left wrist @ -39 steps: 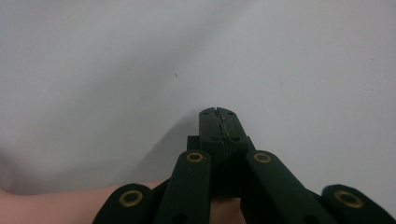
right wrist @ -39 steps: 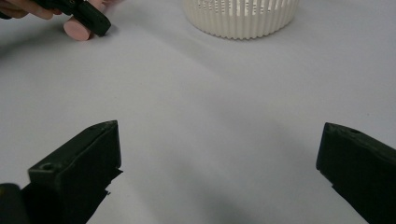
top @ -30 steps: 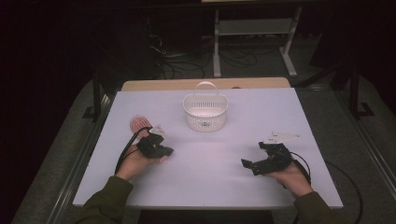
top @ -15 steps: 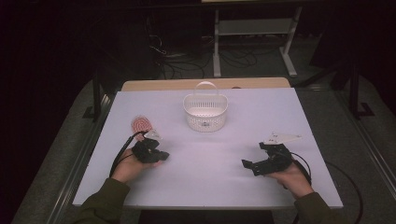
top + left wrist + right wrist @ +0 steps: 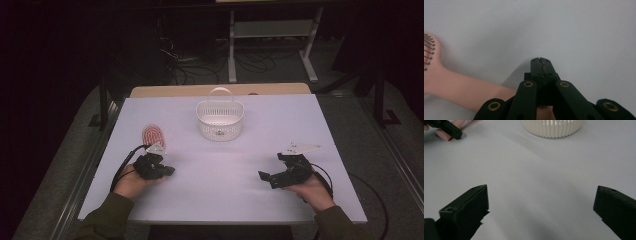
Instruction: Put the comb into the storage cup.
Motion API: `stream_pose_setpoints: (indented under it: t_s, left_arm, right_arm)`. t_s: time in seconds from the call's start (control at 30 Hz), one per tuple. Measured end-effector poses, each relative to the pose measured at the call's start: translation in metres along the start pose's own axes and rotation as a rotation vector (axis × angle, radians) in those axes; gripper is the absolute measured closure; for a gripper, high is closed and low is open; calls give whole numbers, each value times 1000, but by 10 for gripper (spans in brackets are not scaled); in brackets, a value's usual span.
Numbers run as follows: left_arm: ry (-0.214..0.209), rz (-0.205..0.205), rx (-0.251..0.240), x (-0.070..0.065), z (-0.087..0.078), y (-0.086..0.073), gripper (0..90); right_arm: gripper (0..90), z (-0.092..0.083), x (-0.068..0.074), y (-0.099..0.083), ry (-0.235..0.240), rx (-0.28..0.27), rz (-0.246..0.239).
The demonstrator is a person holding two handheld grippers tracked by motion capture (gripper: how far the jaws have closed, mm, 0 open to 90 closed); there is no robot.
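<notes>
White bench (image 5: 215, 195): we log a white slatted basket (image 5: 220, 119) with a hoop handle at centre back. Pink hairbrush (image 5: 152, 135) lies flat at the left, bristles up, its handle running beside and under the left tool (image 5: 541, 61), which we see clenched with nothing between its jaws. Right tool (image 5: 540, 205) sits released, jaws wide apart over bare bench

Right claw (image 5: 541, 207) jaws spread wide over bare white counter (image 5: 529, 170). Ribbed white basket (image 5: 552, 127) toward far edge. Left claw (image 5: 445, 128) touching pink handle (image 5: 444, 133), top-left.
</notes>
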State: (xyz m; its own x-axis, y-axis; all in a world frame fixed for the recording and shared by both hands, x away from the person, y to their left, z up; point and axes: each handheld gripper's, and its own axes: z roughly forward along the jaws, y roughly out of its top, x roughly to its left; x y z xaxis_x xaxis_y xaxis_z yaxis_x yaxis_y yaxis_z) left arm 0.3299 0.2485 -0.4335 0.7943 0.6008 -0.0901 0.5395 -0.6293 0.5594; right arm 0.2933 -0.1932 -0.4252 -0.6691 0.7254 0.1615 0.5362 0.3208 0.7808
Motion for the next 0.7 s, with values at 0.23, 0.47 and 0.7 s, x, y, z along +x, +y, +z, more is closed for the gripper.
stream_pose_setpoints:
  t_s: [0.23,0.47,0.7]
  left_arm:
    - [4,-10,2,0,-5,-7,900]
    - [10,-20,-1,1,-11,-15,900]
    - [24,-35,-1,3,-18,-26,900]
  right_arm:
    - [0,0,1,0,0,1,-1]
    - [0,0,1,0,-2,0,0]
    - [0,0,1,0,-4,0,-1]
